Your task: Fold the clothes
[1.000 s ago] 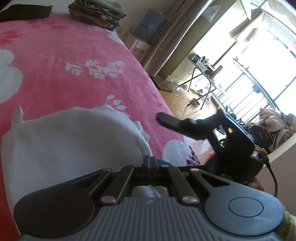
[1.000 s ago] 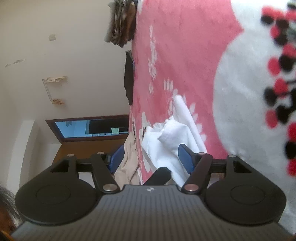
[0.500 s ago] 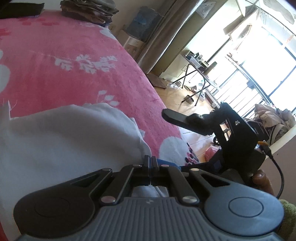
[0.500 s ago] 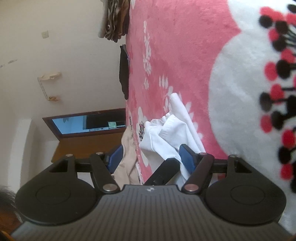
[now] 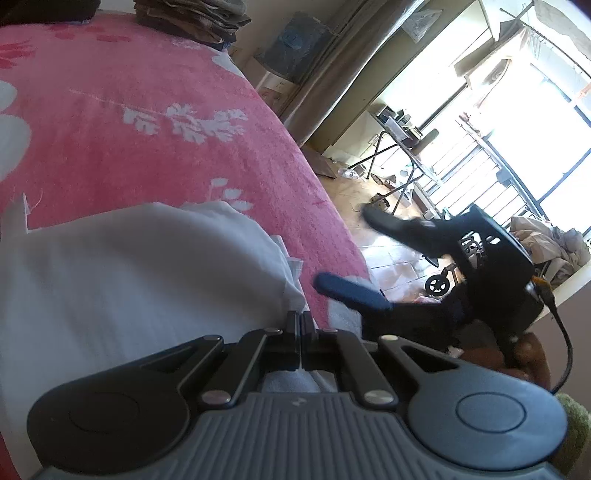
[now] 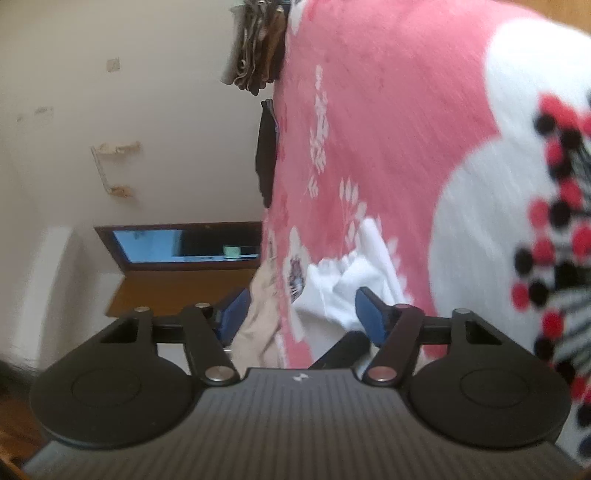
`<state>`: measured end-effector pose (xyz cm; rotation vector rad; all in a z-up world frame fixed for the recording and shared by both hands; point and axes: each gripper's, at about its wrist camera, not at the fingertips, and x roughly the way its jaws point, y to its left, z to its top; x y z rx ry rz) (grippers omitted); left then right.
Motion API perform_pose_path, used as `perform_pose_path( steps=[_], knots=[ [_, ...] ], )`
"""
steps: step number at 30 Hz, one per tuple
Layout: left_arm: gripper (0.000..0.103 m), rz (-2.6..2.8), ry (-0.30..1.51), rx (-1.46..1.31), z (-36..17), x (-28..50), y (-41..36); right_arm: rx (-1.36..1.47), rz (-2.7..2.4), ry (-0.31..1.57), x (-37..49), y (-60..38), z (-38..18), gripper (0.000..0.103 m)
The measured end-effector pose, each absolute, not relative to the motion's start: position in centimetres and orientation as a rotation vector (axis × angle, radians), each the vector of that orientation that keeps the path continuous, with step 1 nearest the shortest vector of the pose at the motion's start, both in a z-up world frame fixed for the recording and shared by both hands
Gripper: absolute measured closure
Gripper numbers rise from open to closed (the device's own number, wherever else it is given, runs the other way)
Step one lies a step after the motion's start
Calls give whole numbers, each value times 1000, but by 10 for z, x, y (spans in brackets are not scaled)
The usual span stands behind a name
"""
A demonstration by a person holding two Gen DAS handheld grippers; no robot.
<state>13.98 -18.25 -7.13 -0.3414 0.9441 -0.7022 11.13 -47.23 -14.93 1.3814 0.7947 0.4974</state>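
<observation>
We look over our left tool [image 5: 301, 325], its jaws pressed together on the near edge of the white garment [image 5: 129, 280] that fills the lower left of the left wrist frame, spread on the pink floral blanket [image 5: 147, 92] of the bed. At centre right our right tool [image 5: 347, 254] hangs off the bed's edge with jaws spread and nothing between them, though they have just been closing; its blue pad [image 5: 351, 291] lies just beside the cloth. A stack of folded clothes [image 5: 192, 16] sits at the top of the frame, and a folding table [image 5: 402, 147] stands by the bright window beyond. In the right wrist frame, the crumpled garment [image 6: 351, 280] shows between the blue pads [image 6: 369, 317], near the lower centre.
</observation>
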Motion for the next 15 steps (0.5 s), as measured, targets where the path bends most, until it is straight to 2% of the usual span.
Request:
perform_pose_path(
  steps=[1,3,6,14,15],
  knots=[
    [102,-705,940,-342,-70,139,-182,1357,495,802,116,-469,-149,58],
    [102,-713,929,-339,-67,137,-182,1308,488,819,127,-461,-148,75],
    [102,-730,910,-329,-62,134,-182,1326,477,854,139,-453,-157,86],
    [102,-730,952,-303,-81,141,-195,1477,478,908,141,-441,-189,87],
    [102,-729,961,-305,-84,142,-196,1513,488,898,140,-444,-191,84]
  ],
)
